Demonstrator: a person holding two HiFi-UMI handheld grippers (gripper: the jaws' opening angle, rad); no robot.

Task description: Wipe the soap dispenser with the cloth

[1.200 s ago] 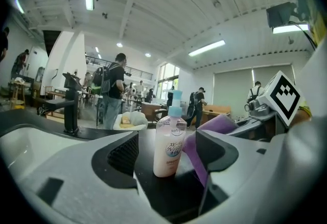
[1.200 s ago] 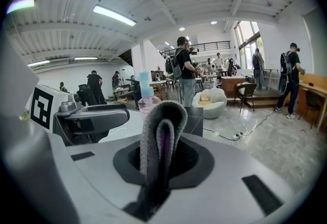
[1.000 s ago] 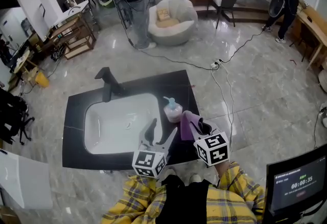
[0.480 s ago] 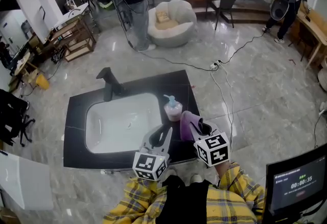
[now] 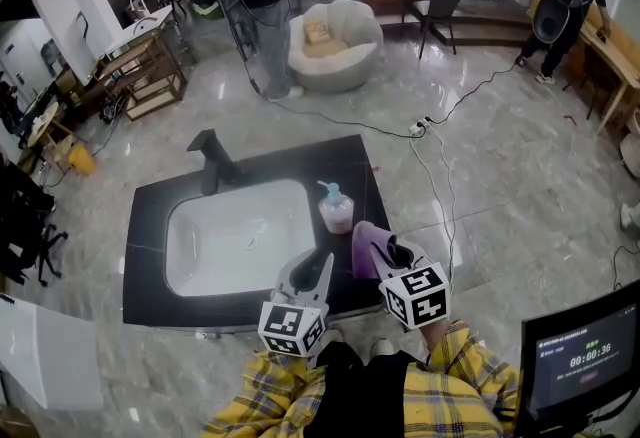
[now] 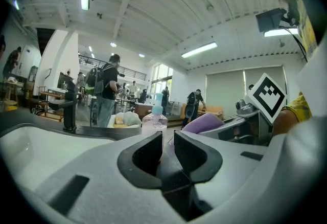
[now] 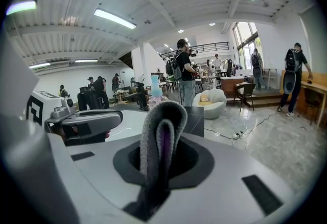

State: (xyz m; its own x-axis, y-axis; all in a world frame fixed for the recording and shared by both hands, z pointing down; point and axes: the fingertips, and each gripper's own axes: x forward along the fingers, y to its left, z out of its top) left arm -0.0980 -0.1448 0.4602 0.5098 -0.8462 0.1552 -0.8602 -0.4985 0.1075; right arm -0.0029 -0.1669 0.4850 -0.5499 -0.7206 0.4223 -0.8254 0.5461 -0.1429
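Black stone counter (image 5: 150, 261) with white sink (image 5: 235, 244), on grey marble floor (image 5: 480, 156) (open hall, people about). Clear pink soap dispenser (image 5: 335, 210) stands at counter's right edge. The left gripper (image 5: 312, 271) is closing, nothing between its jaws; the right gripper (image 5: 385, 252) clamps folded purple cloth (image 5: 364, 244) nearby.

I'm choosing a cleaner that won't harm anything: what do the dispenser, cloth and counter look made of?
Dispenser: probably clear plastic, since the body is see-through with a pinkish tint; pale blue pump on top.
Cloth: soft napped fabric, perhaps microfibre; fuzzy grey face, purple inside the limp fold.
Counter: polished black stone or a lookalike; smooth, with a sheen.
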